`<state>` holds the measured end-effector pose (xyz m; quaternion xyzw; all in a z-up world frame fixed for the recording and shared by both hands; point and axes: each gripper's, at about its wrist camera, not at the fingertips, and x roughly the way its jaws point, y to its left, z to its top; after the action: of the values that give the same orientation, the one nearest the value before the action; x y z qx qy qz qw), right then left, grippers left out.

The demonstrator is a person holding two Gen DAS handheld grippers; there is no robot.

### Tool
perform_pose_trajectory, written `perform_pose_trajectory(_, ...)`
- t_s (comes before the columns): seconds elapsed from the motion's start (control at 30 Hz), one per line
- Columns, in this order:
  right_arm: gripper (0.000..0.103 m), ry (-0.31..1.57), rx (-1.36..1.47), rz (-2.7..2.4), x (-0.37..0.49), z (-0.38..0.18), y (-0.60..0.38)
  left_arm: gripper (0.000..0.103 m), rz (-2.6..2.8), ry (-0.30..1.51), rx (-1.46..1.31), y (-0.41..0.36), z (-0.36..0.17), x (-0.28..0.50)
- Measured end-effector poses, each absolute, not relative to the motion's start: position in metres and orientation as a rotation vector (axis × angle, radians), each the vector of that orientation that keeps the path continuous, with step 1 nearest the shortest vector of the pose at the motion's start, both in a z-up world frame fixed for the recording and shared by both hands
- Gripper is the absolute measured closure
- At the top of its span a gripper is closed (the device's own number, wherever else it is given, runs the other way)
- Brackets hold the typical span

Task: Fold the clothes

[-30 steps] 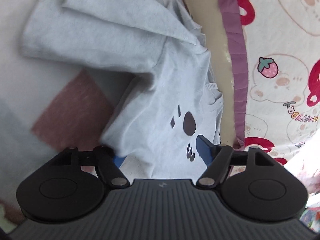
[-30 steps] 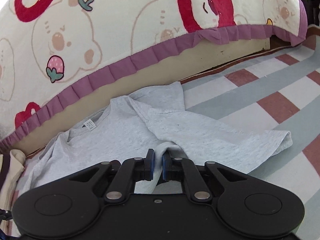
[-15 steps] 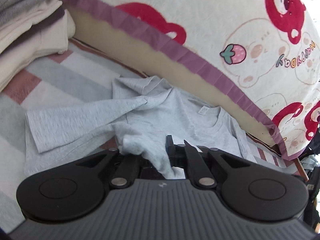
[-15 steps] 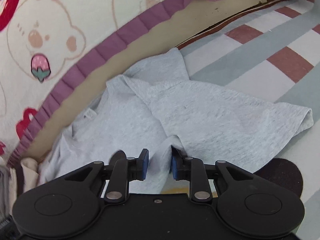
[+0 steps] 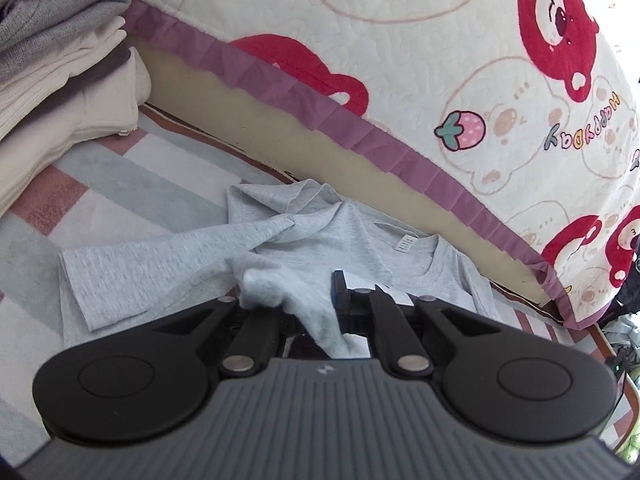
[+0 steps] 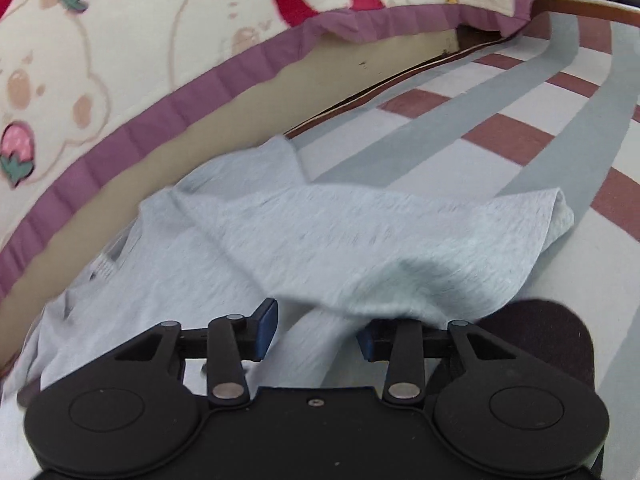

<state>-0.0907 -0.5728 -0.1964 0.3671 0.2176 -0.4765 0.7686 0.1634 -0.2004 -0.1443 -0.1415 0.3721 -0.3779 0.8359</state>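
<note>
Shirt (image 5: 320, 240) lies crumpled, collar toward the bed (image 5: 440, 80), sleeve stretched leftward.

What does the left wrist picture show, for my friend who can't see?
The left tool pinches a bunch of a grey T-shirt lying crumpled on a striped blanket, beside a bear-print quilt.

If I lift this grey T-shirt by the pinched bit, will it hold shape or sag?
Probably sags: the grey T-shirt droops in limp folds from the left gripper. Likely light, since a small pinch holds up a bunch. The rest may drag across the striped blanket.
</note>
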Motion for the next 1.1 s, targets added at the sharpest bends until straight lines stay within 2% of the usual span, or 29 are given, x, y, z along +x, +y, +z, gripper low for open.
perform_pose_trajectory(0.07,0.095,0.468,0.728,-1.038,-0.092,-0.184,-0.582,0.100,-0.810,0.807,-0.319,-0.199,-0.147,0.165)
perform_pose_trajectory(0.2,0.095,0.389,0.423,-0.958,-0.107,-0.116,-0.542,0.100,-0.793,0.804,-0.328,-0.178,-0.134,0.149)
perform_pose_trajectory(0.33,0.095,0.443,0.378,-0.931,-0.151,-0.101,-0.513,0.100,-0.783,0.827,-0.405,-0.146,-0.112,0.113)
perform_pose_trajectory(0.4,0.086,0.531,0.476,-0.910,-0.170,-0.125,-0.516,0.100,-0.756,0.884,-0.422,-0.136,-0.118,0.095)
perform_pose_trajectory(0.5,0.078,0.616,0.650,-0.895,-0.197,-0.168,-0.523,0.100,-0.683,1.033,-0.401,-0.135,-0.149,0.085)
perform_pose_trajectory(0.57,0.078,0.629,0.700,-0.909,-0.208,-0.186,-0.524,0.100,-0.639,1.112,-0.391,-0.134,-0.167,0.087)
perform_pose_trajectory(0.63,0.075,0.619,0.677,-0.929,-0.212,-0.190,-0.527,0.100,-0.633,1.115,-0.404,-0.132,-0.169,0.089)
perform_pose_trajectory(0.7,0.067,0.591,0.629,-0.964,-0.214,-0.187,-0.534,0.100,-0.637,1.092,-0.390,-0.133,-0.164,0.090)
perform_pose_trajectory(0.83,0.067,0.554,0.661,-0.979,-0.226,-0.180,-0.564,0.099,-0.635,1.096,-0.353,-0.138,-0.164,0.091)
perform_pose_trajectory(1.0,0.067,0.727,0.766,-0.991,-0.222,-0.177,-0.611,0.098,-0.615,1.143,-0.343,-0.140,-0.173,0.092)
perform_pose_trajectory(1.1,0.065,0.730,0.741,-0.978,-0.215,-0.163,-0.644,0.098,-0.612,1.145,-0.333,-0.140,-0.173,0.091)
